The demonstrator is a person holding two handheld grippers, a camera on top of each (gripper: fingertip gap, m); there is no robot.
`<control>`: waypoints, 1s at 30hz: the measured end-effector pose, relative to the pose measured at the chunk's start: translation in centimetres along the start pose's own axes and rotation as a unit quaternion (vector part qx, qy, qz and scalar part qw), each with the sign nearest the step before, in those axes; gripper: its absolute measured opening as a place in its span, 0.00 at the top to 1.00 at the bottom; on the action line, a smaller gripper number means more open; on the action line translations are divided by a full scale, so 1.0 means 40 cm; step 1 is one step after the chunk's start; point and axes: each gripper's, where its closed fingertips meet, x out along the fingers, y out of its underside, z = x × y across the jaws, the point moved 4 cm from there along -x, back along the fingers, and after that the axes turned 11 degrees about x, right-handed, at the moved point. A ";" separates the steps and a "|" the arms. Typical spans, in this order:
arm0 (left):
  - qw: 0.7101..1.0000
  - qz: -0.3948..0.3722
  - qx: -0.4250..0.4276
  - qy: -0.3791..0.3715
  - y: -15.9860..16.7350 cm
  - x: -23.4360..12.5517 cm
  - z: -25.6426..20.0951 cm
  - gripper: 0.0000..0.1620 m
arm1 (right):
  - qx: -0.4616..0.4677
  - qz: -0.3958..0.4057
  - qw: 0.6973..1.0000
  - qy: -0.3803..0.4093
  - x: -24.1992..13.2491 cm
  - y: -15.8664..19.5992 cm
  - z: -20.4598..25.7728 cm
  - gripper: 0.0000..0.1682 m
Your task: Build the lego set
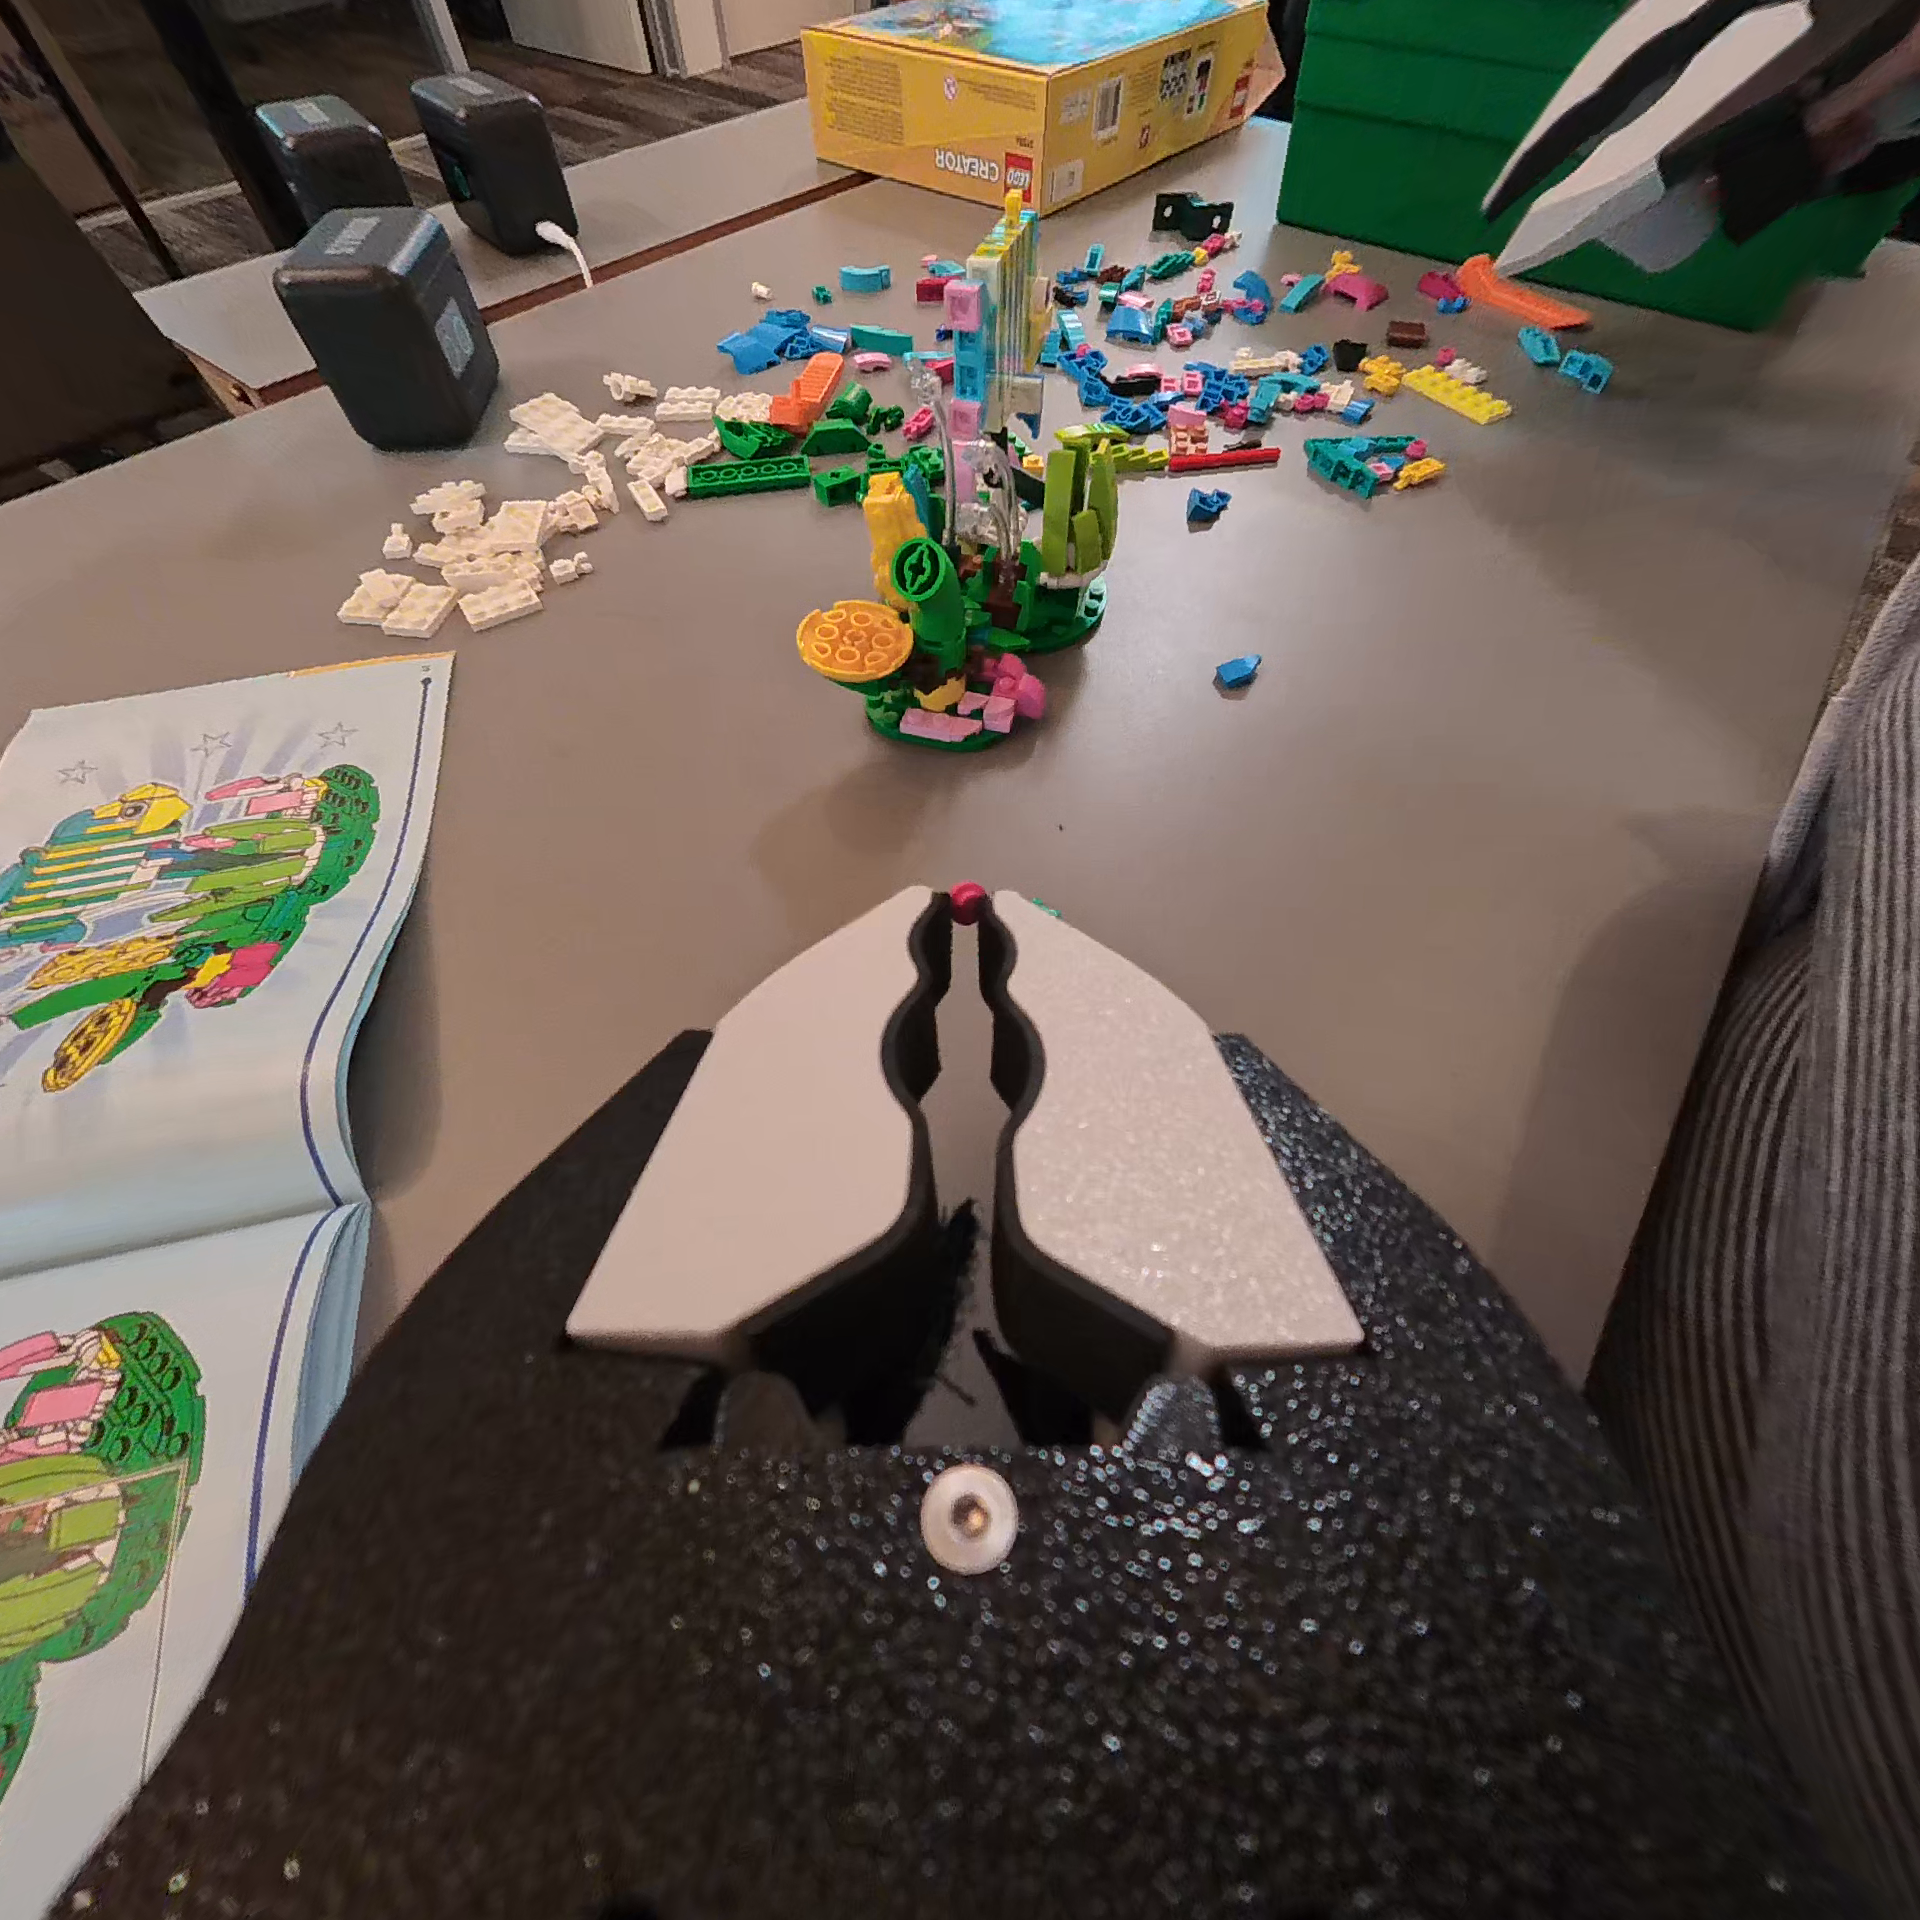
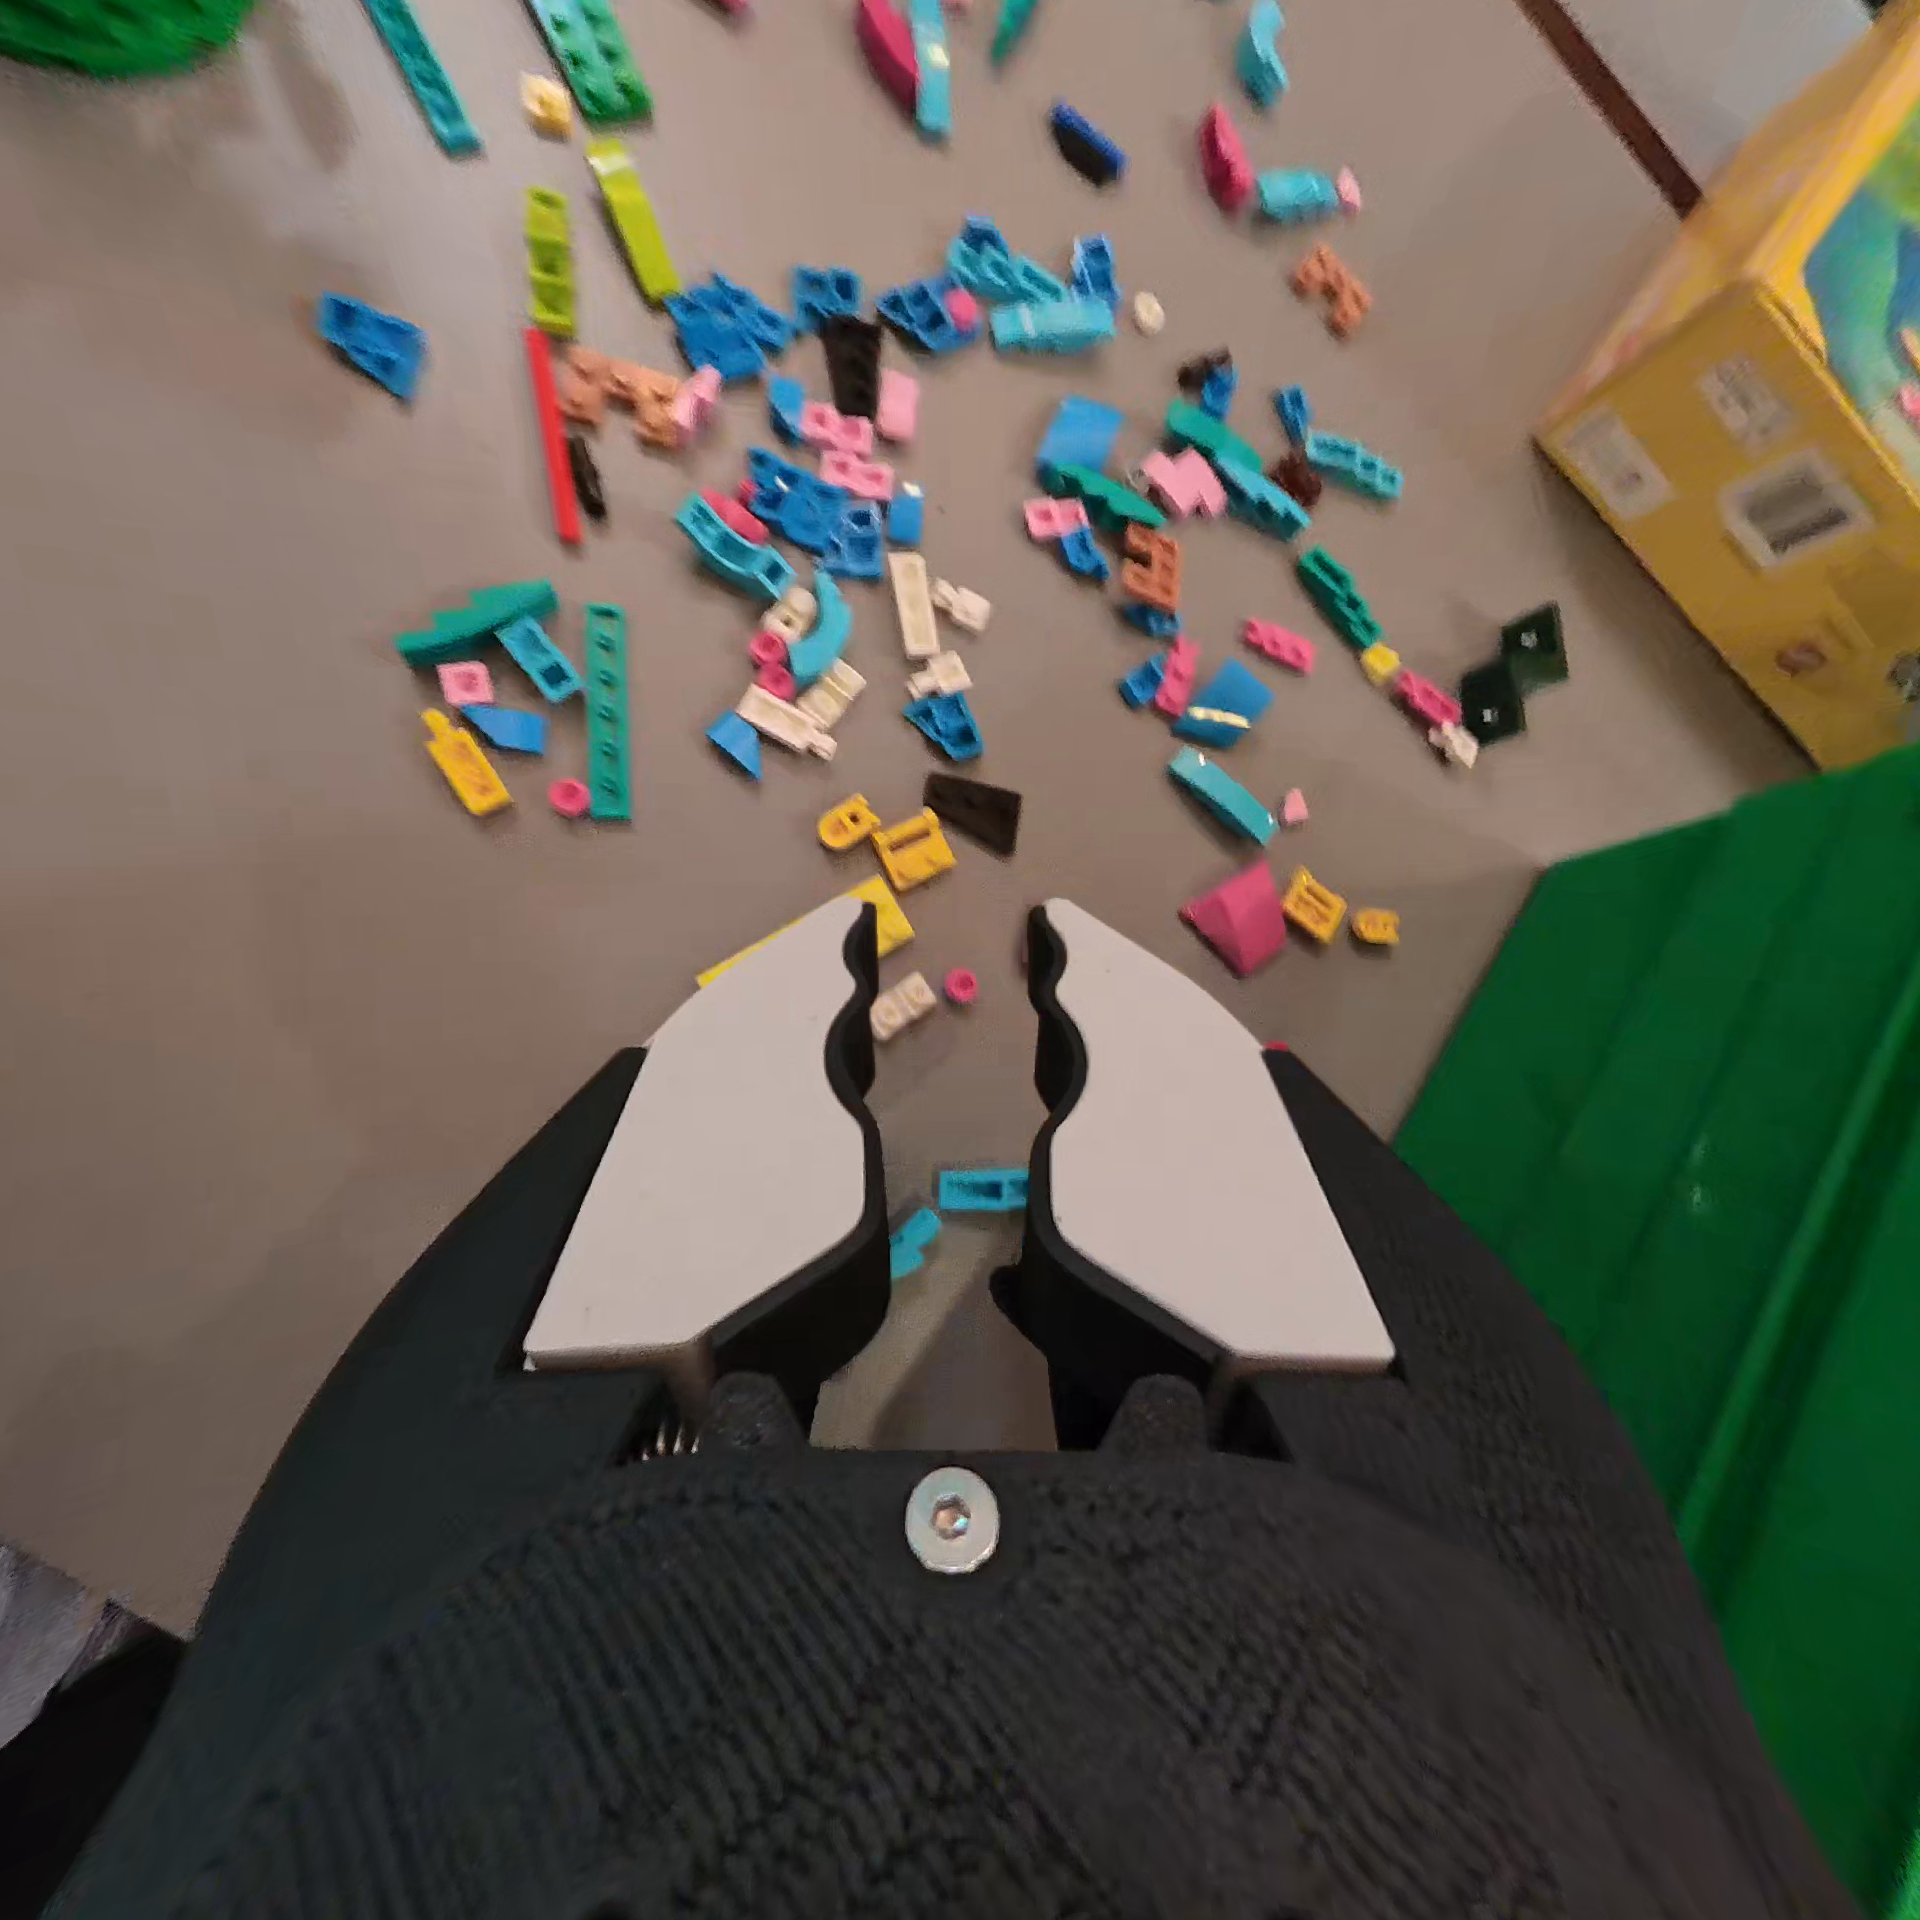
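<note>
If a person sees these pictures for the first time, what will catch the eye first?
Probably the colourful half-built model standing mid-table, with loose bricks scattered behind it. Then the left gripper, shut on a tiny red piece, and the right gripper, open above the scattered bricks.

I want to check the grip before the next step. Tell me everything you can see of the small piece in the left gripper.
The small red piece is round, glossy, plastic-looking and stud-sized. It sits pinched at the very tips of the left gripper, whose grey fingers close on it from both sides. Only its rounded top shows; the rest is hidden between the dark pads. It is held above the grey table, touching nothing else visible.
</note>
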 end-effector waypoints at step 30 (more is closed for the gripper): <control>0.997 -0.014 -0.034 -0.062 0.008 -0.008 0.038 0.97 | 0.045 -0.039 0.995 0.079 -0.014 0.004 -0.069 0.85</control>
